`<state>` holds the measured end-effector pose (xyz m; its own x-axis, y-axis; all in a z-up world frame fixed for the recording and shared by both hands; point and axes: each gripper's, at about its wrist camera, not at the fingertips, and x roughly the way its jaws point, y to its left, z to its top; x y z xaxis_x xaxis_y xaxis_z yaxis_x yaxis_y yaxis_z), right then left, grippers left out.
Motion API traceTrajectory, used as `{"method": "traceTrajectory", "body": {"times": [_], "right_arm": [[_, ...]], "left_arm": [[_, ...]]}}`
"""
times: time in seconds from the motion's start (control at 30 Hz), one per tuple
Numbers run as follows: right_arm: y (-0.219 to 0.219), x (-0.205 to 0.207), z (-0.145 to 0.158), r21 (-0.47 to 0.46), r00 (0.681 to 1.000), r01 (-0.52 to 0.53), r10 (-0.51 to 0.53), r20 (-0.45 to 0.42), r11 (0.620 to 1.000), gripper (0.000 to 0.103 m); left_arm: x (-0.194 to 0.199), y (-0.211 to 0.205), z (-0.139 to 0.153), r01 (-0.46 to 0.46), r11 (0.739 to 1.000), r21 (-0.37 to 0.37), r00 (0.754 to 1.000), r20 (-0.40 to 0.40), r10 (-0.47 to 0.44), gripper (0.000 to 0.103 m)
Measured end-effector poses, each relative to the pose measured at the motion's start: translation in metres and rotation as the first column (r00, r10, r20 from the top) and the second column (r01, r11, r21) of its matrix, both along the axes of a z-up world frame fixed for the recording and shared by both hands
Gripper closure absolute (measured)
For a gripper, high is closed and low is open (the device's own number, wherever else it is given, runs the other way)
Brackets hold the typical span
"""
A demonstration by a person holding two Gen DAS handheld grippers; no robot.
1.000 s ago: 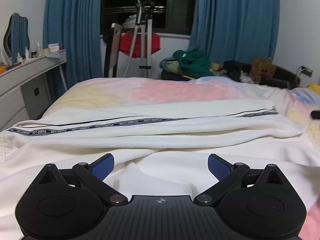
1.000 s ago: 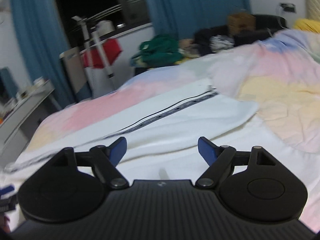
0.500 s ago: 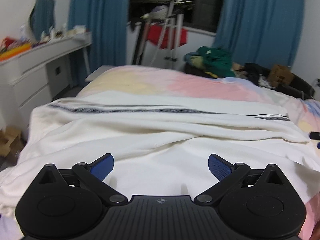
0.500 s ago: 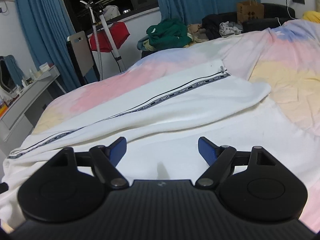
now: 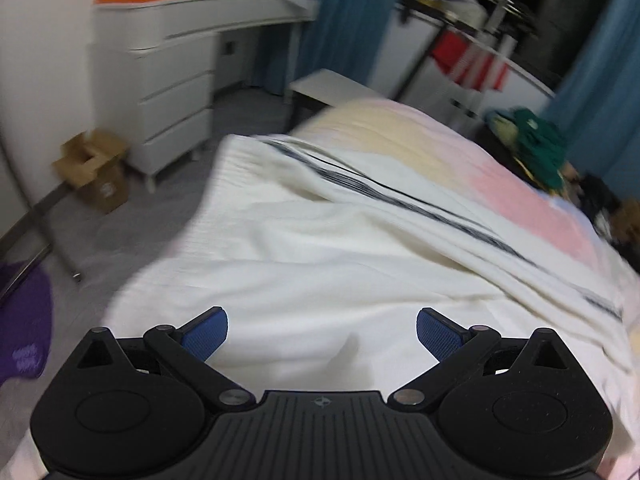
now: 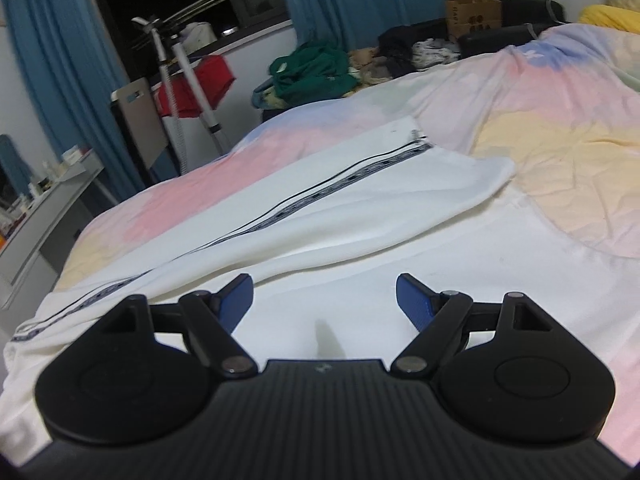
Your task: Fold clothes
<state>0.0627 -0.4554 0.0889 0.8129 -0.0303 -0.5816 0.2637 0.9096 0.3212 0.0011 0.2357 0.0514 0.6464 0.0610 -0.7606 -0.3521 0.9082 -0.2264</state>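
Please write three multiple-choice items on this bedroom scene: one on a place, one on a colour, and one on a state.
1. Where does the white garment lie?
A. on the bed
B. on the floor
C. on the drying rack

2. What colour are the curtains?
A. yellow
B. blue
C. grey

3. How does the right gripper stand?
A. shut on the garment
B. shut and empty
C. open, nothing between its fingers

Key:
1 A, the garment is spread across the pastel bedsheet.
2 B, blue fabric hangs on both sides of the dark window.
3 C, its blue pads stand wide apart above the cloth, as do those of the left gripper.
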Motion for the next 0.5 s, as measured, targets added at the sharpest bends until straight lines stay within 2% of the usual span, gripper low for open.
{"method": "traceTrajectory", "body": {"times": [0.07, 0.13, 0.23, 0.33, 0.4, 0.5], "right_arm": [[-0.004, -0.001, 0.000, -0.038, 0.998, 0.054, -0.055, -0.015, 0.998, 0.023], [-0.010, -0.002, -0.002, -0.073, 0.993, 0.106, -0.109, -0.034, 0.992, 0.023], [-0.025, -0.008, -0.003, -0.059, 0.981, 0.188, -0.191, -0.043, 0.980, 0.023], [-0.043, -0.020, -0.001, -0.006, 0.960, 0.277, -0.278, -0.021, 0.961, 0.023], [-0.057, -0.031, 0.001, 0.033, 0.940, 0.342, -0.342, 0.002, 0.939, 0.023], [-0.082, -0.044, 0.004, 0.047, 0.901, 0.430, -0.432, 0.036, 0.902, 0.023]], "left_arm": [[-0.009, 0.018, 0.005, -0.055, 0.998, 0.015, 0.998, -0.002, 0.055, 0.001], [-0.020, 0.034, 0.006, -0.105, 0.994, -0.008, 0.994, -0.013, 0.105, 0.001], [-0.038, 0.057, 0.000, -0.160, 0.982, -0.100, 0.987, -0.033, 0.157, 0.001], [-0.051, 0.078, -0.011, -0.226, 0.957, -0.184, 0.974, -0.060, 0.218, 0.001], [-0.054, 0.090, -0.026, -0.274, 0.927, -0.255, 0.961, -0.100, 0.256, 0.001], [-0.054, 0.111, -0.053, -0.346, 0.847, -0.404, 0.938, -0.173, 0.301, 0.003]]}}
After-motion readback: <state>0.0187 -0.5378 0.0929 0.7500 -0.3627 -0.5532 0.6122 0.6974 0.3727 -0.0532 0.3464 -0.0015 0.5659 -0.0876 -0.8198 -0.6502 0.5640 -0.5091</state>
